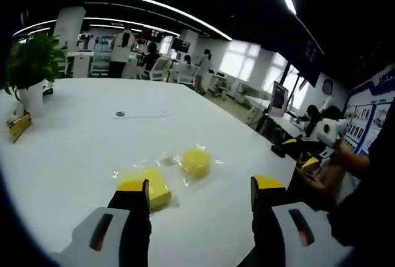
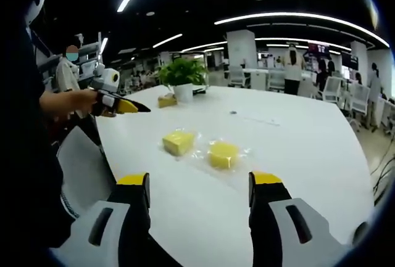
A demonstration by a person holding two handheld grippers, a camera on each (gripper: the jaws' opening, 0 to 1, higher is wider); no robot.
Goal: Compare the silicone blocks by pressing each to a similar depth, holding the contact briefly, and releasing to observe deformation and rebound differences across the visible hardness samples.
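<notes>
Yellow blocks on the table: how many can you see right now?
2. One block lies nearer the plant; the other block sits beside it, apart, each on clear wrapping. In the left gripper view, one is partly hidden behind a tong.

You have two yellow silicone blocks (image 2: 179,142) (image 2: 223,155) lying mid-table, each on clear plastic wrap, one potted plant (image 2: 183,77) near the table's far edge, and one small yellow box (image 2: 166,101) beside it.
</notes>
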